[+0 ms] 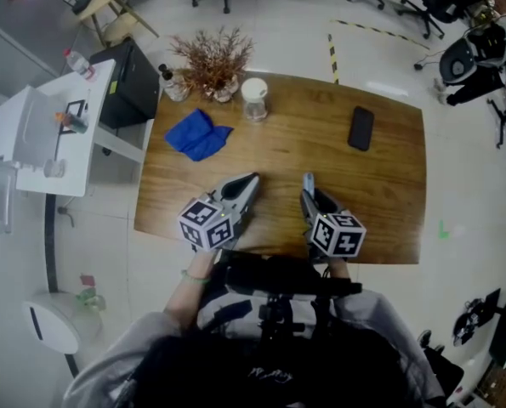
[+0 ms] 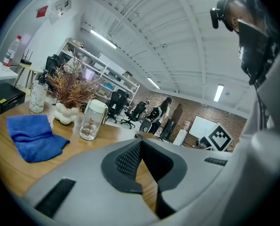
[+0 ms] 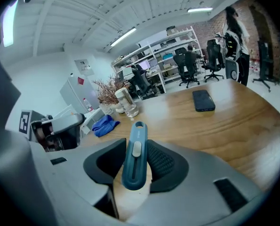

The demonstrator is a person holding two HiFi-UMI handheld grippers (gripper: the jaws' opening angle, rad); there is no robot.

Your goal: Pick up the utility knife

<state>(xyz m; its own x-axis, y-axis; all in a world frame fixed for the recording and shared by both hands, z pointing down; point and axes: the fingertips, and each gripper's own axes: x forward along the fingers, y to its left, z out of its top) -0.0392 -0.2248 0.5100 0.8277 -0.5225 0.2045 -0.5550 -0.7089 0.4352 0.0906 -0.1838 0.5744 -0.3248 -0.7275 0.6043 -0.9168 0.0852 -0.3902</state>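
Observation:
A slim blue utility knife (image 3: 134,160) with a grey slider sits upright between the pads of my right gripper (image 3: 135,144), which is shut on it. Its rounded end with a hole sticks out past the fingertips. In the head view the right gripper (image 1: 308,185) hovers over the near part of the wooden table (image 1: 389,211), and the knife (image 1: 308,179) shows only as a blue tip. My left gripper (image 1: 251,179) lies beside it to the left. Its fingertips meet in the left gripper view (image 2: 140,144), with nothing between them.
A blue cloth (image 1: 197,134), a glass jar with a white lid (image 1: 254,99), a dried plant in a white vase (image 1: 212,62) and a small bottle (image 1: 169,83) stand at the table's far left. A black phone (image 1: 361,128) lies far right. A white side table (image 1: 48,126) stands left.

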